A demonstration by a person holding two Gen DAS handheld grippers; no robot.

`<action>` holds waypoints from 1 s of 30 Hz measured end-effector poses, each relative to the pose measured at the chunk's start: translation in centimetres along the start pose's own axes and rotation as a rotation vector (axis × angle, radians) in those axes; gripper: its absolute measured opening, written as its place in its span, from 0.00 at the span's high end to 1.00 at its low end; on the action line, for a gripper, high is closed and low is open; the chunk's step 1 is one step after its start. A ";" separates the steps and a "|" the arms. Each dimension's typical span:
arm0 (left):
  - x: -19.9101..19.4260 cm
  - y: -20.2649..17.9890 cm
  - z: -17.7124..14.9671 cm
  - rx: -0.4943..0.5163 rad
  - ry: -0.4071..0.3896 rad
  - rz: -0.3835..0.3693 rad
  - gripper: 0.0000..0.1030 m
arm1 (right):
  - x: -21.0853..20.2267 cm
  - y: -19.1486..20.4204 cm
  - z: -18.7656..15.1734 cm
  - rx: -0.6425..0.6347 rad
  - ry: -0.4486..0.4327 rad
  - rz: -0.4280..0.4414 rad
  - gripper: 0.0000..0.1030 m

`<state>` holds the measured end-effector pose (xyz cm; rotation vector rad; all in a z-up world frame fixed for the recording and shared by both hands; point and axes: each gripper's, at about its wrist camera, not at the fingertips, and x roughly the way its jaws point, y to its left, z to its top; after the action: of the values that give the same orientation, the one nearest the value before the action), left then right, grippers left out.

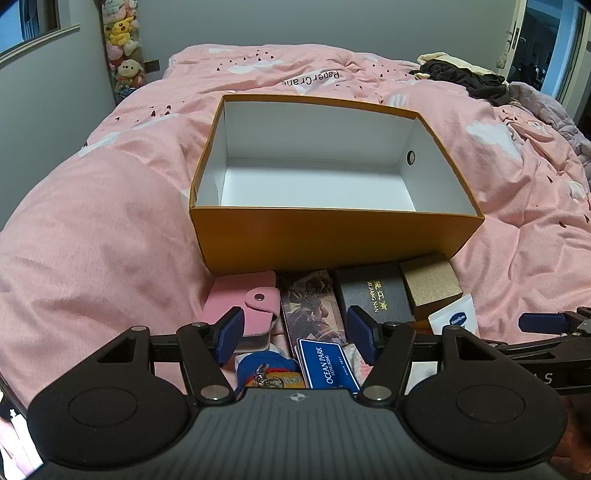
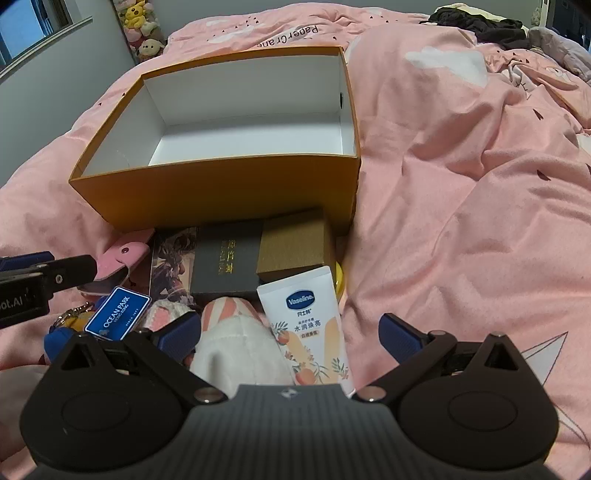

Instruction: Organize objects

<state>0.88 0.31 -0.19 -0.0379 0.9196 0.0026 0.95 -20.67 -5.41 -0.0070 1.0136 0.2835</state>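
An orange box [image 1: 325,240] [image 2: 207,192] with a white, bare inside lies open on the pink bed. In front of it sits a row of small things: a pink snap wallet [image 1: 243,299] [image 2: 118,258], a printed card [image 1: 314,306], a dark grey box [image 1: 373,295] [image 2: 225,258], a brown box [image 1: 430,282] [image 2: 291,247], a Vaseline tube [image 2: 310,325] [image 1: 454,317], a blue Ocean Park tag [image 1: 327,363] [image 2: 118,314] and rolled socks [image 2: 236,343]. My left gripper [image 1: 297,328] hovers open above the card and tag. My right gripper [image 2: 290,336] hovers open around the socks and tube, touching neither.
A pink duvet [image 1: 92,240] [image 2: 461,184] covers the bed. Dark clothes [image 1: 461,74] lie heaped at the far right. Plush toys [image 1: 122,48] hang at the wall on the far left. A window [image 1: 22,22] is at upper left.
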 end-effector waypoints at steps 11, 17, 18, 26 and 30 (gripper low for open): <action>0.1 0.0 -0.2 -0.001 0.003 -0.002 0.29 | 0.0 0.0 0.0 -0.001 0.006 0.000 0.01; 0.1 0.1 -0.3 -0.003 0.006 -0.003 0.29 | 0.1 0.0 0.0 -0.001 0.007 0.000 0.01; 0.1 0.1 -0.2 -0.003 0.006 -0.003 0.29 | 0.1 0.0 0.0 -0.001 0.007 0.000 0.01; 0.1 0.3 -0.3 -0.011 0.015 -0.008 0.29 | 0.2 0.2 -0.2 -0.006 0.007 -0.001 0.01; 0.4 0.7 -0.2 -0.020 0.025 -0.024 0.29 | 0.3 0.2 -0.1 -0.012 0.008 0.014 0.01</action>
<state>0.96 1.02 -0.67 -0.0677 0.9442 -0.0106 0.99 -20.38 -5.67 -0.0120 1.0199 0.3021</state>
